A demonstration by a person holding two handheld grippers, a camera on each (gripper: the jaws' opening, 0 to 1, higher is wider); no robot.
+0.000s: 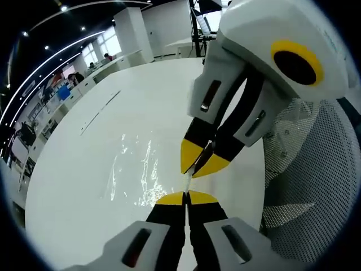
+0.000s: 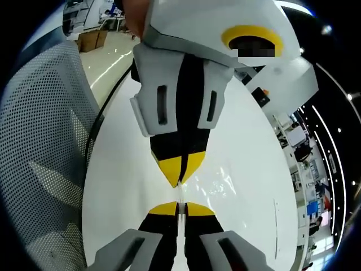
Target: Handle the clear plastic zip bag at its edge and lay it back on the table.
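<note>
Where it lies over the white table (image 1: 84, 186), one clear bag (image 1: 132, 169) is stretched flat, its long axis not readable. Its near edge is pinched between two grippers, left (image 1: 185, 197) and right (image 1: 202, 160), jaws pressed together. One mesh chair (image 1: 316, 186) stands beside.

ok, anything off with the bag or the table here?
Nothing stands out. The clear bag lies flat on the white table, its edge pinched by the left gripper and right gripper, tips nearly meeting. No spill or tear.

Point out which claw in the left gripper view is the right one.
The upper claw, coming in from top right; the left claw rises from the bottom.
</note>
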